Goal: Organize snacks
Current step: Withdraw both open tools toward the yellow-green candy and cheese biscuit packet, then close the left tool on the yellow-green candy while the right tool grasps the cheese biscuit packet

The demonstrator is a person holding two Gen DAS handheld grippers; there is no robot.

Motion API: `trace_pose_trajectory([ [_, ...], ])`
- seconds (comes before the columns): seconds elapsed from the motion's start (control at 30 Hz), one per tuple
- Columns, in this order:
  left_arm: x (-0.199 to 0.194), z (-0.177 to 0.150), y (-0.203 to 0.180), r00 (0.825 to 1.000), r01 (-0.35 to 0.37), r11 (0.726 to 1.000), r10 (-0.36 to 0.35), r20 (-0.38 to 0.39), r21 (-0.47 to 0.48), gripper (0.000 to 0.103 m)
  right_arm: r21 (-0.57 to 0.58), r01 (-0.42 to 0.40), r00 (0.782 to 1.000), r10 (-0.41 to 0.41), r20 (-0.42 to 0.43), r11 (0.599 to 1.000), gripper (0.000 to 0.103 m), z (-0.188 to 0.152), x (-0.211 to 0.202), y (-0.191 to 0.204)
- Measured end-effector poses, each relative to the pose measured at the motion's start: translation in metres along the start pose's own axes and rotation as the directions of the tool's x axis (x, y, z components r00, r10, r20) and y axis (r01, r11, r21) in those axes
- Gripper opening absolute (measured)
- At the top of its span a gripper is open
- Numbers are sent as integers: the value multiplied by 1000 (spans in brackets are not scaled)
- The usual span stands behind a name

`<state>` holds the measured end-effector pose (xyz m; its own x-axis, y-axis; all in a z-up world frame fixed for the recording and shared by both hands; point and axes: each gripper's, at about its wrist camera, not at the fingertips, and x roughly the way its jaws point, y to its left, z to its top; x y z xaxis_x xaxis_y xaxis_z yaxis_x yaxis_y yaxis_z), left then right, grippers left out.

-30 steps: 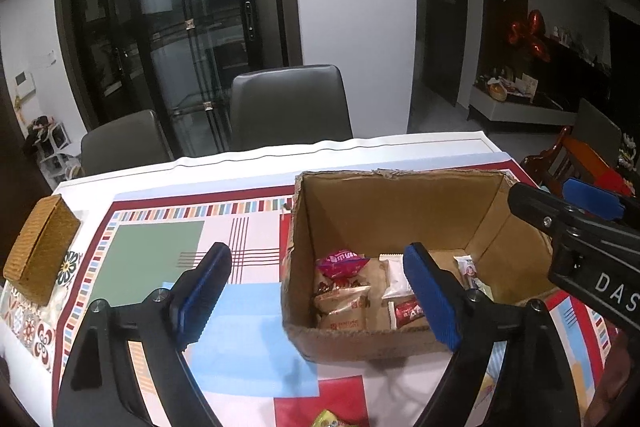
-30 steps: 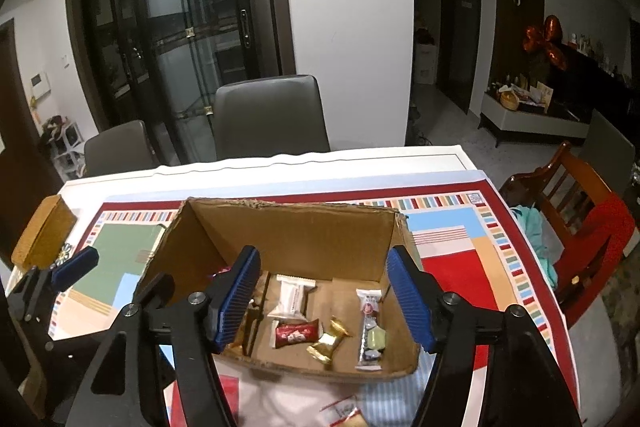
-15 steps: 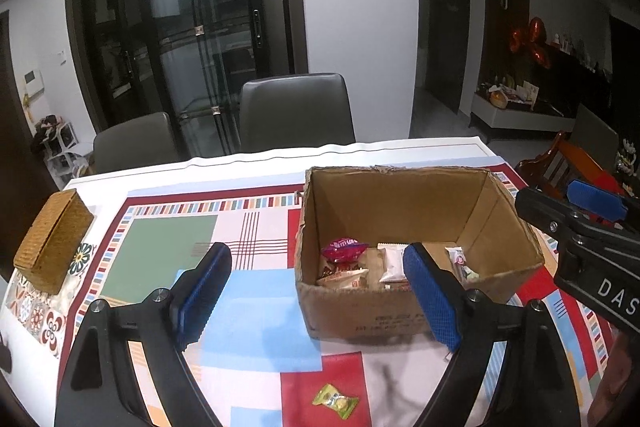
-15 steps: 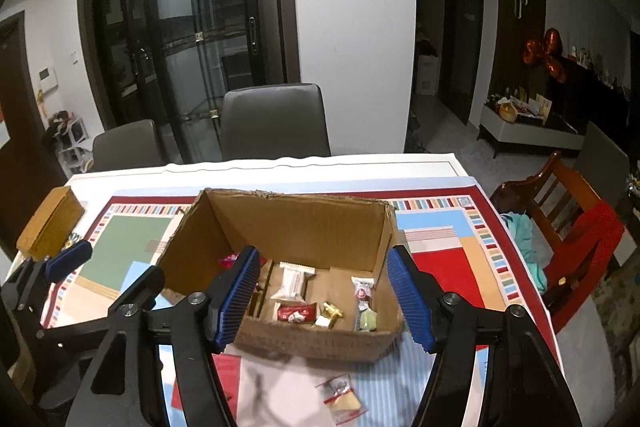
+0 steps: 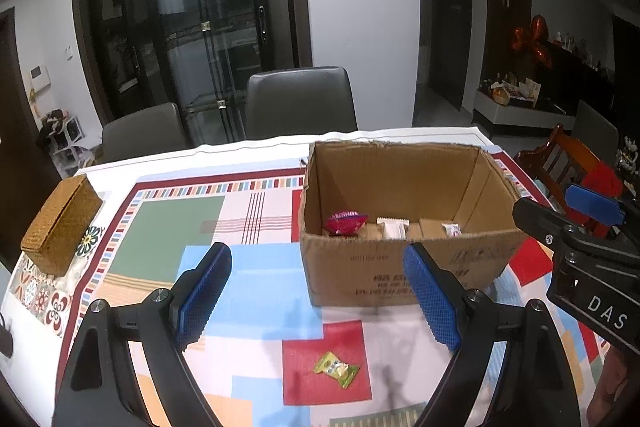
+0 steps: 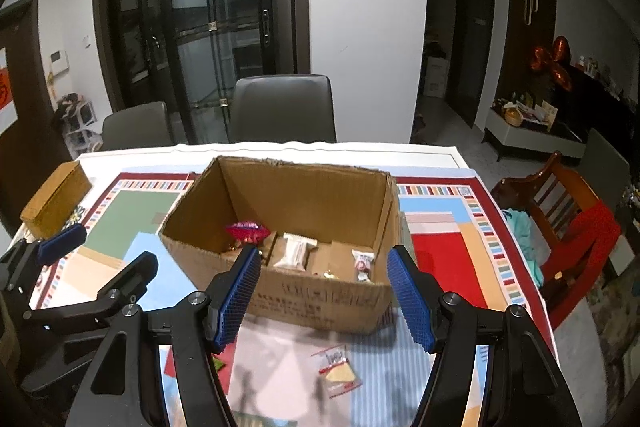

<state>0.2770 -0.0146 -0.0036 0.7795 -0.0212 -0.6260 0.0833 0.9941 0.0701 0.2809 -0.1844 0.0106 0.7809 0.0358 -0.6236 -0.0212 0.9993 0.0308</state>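
Here, your left gripper (image 5: 318, 297) had its blue-padded jaws spread wide with nothing between them, poised above the colourful patchwork tablecloth (image 5: 168, 223). Your right gripper (image 6: 326, 291) was likewise released and empty, its pads (image 6: 236, 293) framing the near wall of the open brown cardboard box (image 6: 320, 303). Inside that box lay a magenta foil snack packet (image 6: 246, 231), a white wrapped bar (image 6: 294, 251) and a small red-and-white candy (image 6: 363, 261). Outside it, on the cloth, a green-and-yellow wrapped candy (image 5: 336, 369) sat on a red square below your left jaws, and a clear packet holding a yellow wedge (image 6: 338, 373) lay below your right ones. A woven wicker box (image 5: 60, 227) stood well apart at the left edge.
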Motion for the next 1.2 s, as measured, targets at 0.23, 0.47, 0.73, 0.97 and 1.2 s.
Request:
trace_pose_trajectory([
  [0.23, 1, -16, 3, 1000, -1, 1000, 1, -23, -2, 88, -20, -5, 1000, 5, -12, 1000, 67, -13, -1, 4],
  [0.47, 1, -30, 2, 999, 4, 1000, -4, -32, 8, 88, -25, -7, 1000, 6, -17, 1000, 67, -26, 0, 6],
  [0.73, 6, -48, -3, 999, 26, 999, -25, -46, 22, 88, -29, -11, 999, 10, -36, 1000, 67, -46, 6, 6],
  [0.97, 11, -64, -5, 997, 47, 999, -46, -54, 18, 87, -33, -12, 999, 10, -40, 999, 67, -57, 12, 6],
  [1.2, 18, -79, -5, 998, 47, 999, -46, -49, 23, 87, -31, 4, 998, -6, -59, 1000, 67, -78, 24, 6],
])
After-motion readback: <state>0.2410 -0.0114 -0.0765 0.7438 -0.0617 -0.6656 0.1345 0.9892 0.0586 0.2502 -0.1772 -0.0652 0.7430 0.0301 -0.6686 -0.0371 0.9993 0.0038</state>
